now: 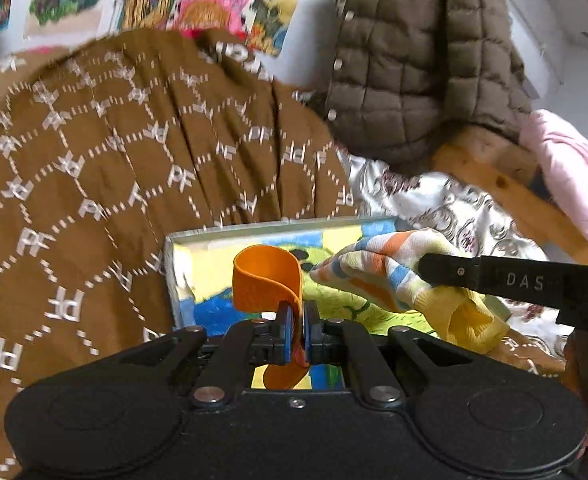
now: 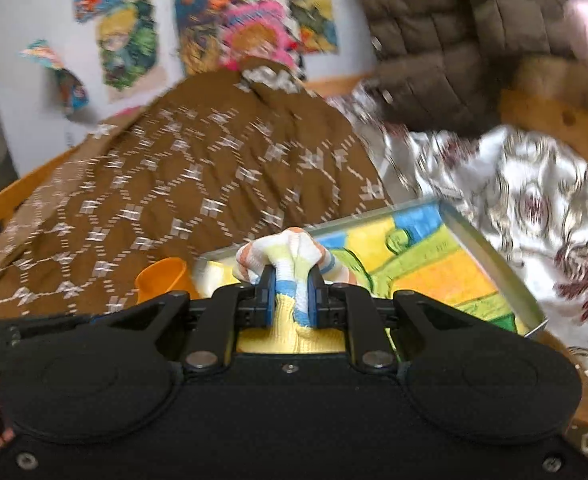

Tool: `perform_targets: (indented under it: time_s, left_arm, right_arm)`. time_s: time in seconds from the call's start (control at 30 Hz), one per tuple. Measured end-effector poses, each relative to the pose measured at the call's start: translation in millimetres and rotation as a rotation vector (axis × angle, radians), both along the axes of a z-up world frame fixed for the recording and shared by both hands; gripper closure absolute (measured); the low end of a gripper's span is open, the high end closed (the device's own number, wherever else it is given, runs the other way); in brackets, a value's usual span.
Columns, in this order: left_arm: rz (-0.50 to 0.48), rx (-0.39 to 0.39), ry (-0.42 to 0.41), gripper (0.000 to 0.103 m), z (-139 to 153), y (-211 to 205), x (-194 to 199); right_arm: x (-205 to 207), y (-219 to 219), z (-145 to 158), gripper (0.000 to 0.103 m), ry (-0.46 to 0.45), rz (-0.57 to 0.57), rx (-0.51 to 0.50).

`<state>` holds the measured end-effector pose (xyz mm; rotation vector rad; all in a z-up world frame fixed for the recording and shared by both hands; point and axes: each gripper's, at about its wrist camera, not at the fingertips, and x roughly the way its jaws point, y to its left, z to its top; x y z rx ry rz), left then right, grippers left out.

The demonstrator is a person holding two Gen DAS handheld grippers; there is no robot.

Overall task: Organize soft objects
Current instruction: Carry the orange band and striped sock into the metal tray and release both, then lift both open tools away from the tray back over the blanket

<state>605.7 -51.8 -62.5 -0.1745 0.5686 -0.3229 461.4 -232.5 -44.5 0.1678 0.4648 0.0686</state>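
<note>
We see a curled orange rubbery band [image 1: 268, 282] pinched between the closed jaws of the left gripper [image 1: 297, 330], held above a shallow metal-rimmed tray with a bright painted picture [image 1: 198, 240]. The right gripper [image 2: 292, 298] clamps a striped pastel knit sock [image 2: 290, 254] over the same tray. Around the tray lie a brown monogram-patterned blanket [image 1: 94, 168], a white floral cloth [image 2: 514, 184] and a brown quilted jacket [image 1: 414, 60].

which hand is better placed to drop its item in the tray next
Right, probably. The right claw holds the striped sock directly over the painted tray, while the left claw pinches the orange band nearer the tray's near edge.
</note>
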Motion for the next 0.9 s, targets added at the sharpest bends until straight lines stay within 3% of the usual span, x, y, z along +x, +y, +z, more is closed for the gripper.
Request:
perform_targets:
  time_s: [0.1,0.3,0.5,0.63,0.73,0.87,0.9]
  left_arm:
    - [-0.007,-0.002,0.06,0.097,-12,-7,16]
    - [-0.043,0.069,0.176,0.096,-33,-24,35]
    - [-0.05,0.098,0.215,0.082,-36,-27,38]
    - [-0.011,0.071,0.2,0.06,-30,-17,28]
    - [0.005,0.045,0.166,0.053,-18,-9,14]
    - [0.034,0.036,0.084,0.03,5,0,-13]
    - [0.044,0.03,0.063,0.029,12,4,-21]
  right_arm:
    - [10,-13,-13,0.094,0.052,-0.028,0.031]
    - [40,-25,-31,0.09,0.143,-0.05,0.032]
    - [68,-29,-63,0.082,0.231,-0.055,0.02]
    - [69,-35,-74,0.053,0.208,-0.078,0.06]
    - [57,-36,-62,0.039,0.178,-0.076,0.068]
    - [31,-33,-41,0.026,0.121,-0.066,0.069]
    - [22,-32,-34,0.017,0.103,-0.067,0.073]
